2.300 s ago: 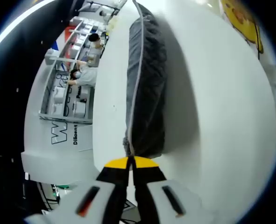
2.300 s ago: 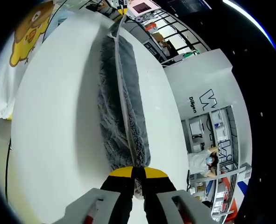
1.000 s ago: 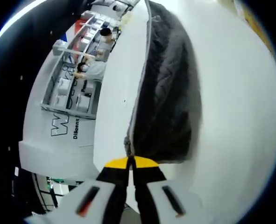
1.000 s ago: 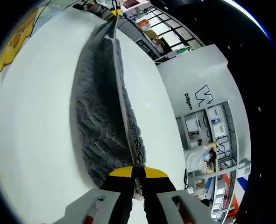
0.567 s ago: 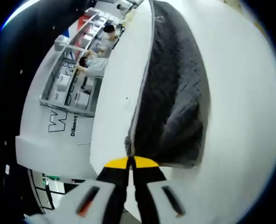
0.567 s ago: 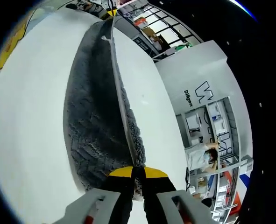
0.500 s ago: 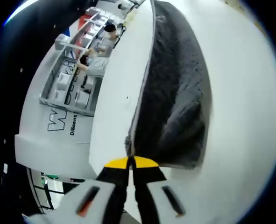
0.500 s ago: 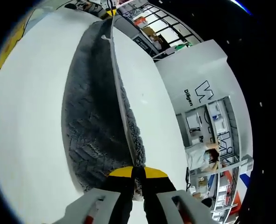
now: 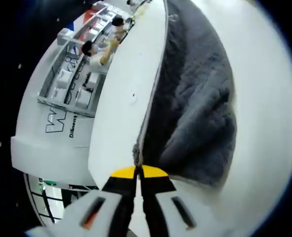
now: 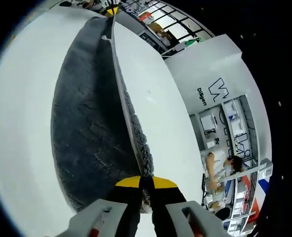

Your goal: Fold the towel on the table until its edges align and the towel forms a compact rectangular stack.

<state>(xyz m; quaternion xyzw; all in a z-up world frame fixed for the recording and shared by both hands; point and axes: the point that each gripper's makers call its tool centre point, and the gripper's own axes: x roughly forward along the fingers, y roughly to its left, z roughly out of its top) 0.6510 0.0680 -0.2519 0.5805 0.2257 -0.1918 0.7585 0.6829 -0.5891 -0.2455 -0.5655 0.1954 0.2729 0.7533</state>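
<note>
The grey towel [image 9: 195, 103] lies across the white surface [image 9: 118, 98], with 1 long hemmed edge lifted and stretched between the 2 grippers. In the left gripper view the left gripper [image 9: 137, 173] has its jaws pressed together on a corner of that edge, the yellow tips meeting over the pale hem. In the right gripper view the right gripper [image 10: 146, 181] pinches the opposite corner the same way, and the towel [image 10: 89, 113] runs away from it as a taut line towards the far end, where the other gripper's yellow tip [image 10: 112, 10] just shows.

The cloth looks like a thick, fluffy pile: soft, limp and light, with no stiffness of its own. The body sags and bunches below the held edge, so it will probably drape wherever it is laid rather than hold a crease. The pile should give good friction against the jaws, so slipping seems unlikely, and nothing about it is fragile. The sensible holds are the hemmed corners, as now; keeping the edge tensioned between both corners should let it come down straight onto the opposite edge. Beyond the surface stand a white panel with lettering [image 10: 212, 94] and a person [image 10: 220, 165] at shelving
</note>
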